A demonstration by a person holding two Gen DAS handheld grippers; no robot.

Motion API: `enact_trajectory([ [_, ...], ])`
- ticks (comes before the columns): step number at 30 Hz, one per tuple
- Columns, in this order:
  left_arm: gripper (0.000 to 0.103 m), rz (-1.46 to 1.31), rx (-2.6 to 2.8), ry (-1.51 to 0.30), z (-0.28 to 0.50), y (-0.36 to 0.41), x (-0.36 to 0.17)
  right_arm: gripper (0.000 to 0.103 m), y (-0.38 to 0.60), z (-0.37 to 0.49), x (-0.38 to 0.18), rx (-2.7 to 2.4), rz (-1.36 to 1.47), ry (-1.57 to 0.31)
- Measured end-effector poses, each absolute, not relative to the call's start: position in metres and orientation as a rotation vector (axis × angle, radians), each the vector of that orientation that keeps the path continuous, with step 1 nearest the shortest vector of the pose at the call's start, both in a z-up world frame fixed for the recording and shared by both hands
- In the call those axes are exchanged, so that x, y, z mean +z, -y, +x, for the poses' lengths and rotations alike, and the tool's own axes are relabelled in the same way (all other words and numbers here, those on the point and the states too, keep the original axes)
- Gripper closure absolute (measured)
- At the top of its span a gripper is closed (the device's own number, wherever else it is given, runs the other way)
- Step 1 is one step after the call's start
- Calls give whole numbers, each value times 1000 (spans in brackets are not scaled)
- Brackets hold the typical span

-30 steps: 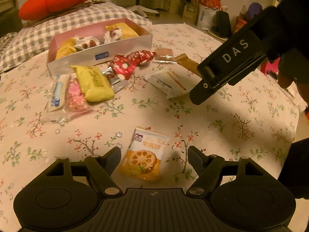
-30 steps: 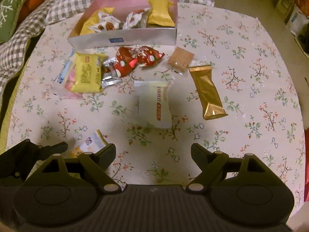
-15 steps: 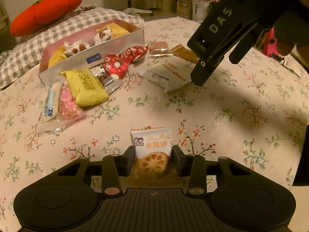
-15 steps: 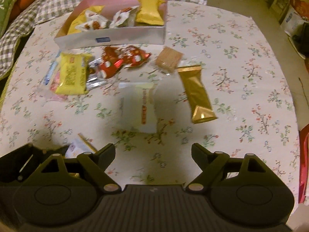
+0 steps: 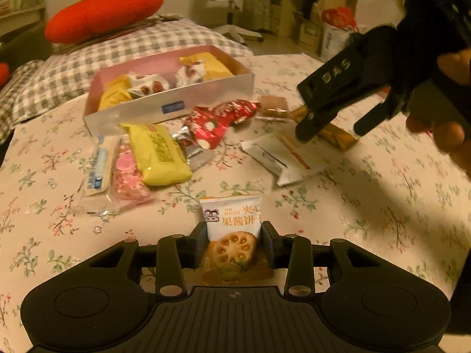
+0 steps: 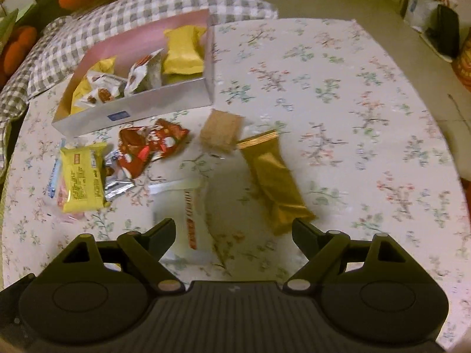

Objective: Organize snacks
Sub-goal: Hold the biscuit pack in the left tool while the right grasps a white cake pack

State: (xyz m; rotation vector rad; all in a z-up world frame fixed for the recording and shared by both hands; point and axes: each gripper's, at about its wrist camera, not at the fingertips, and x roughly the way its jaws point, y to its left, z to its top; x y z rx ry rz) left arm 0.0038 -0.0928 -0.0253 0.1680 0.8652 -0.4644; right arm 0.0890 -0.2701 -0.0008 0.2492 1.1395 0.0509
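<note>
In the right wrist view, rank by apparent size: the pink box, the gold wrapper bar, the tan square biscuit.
1. pink box
2. gold wrapper bar, though it lies nearer the camera
3. tan square biscuit

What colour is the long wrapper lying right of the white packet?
Gold, a shiny foil bar wrapper; the right wrist view shows it best.

Both wrist views – low, close – share the box.

Black tongs lettered "DAS"
</note>
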Motion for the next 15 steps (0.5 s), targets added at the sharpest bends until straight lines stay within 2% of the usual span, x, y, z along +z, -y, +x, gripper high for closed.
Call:
enact_trajectory([
  [6,67,152,-449,-871,6,88,-28,20,243,98,-16,112,209,-1140],
  [7,67,149,-448,-871,6,87,-28,24,239,100,-21,115,198,-1164],
  [8,67,148,-449,-870,6,87,-28,35,235,101,-27,121,188,-1197],
  [9,67,147,-450,-869,6,87,-28,36,230,99,-27,108,155,-1189],
  [10,67,146,-451,-868,5,88,-28,55,225,98,-25,106,125,-1182],
  [11,67,145,-451,-867,4,88,-28,60,224,96,-22,106,126,-1174],
  [15,67,145,-447,-859,0,90,-26,63,224,89,-17,106,161,-1167],
])
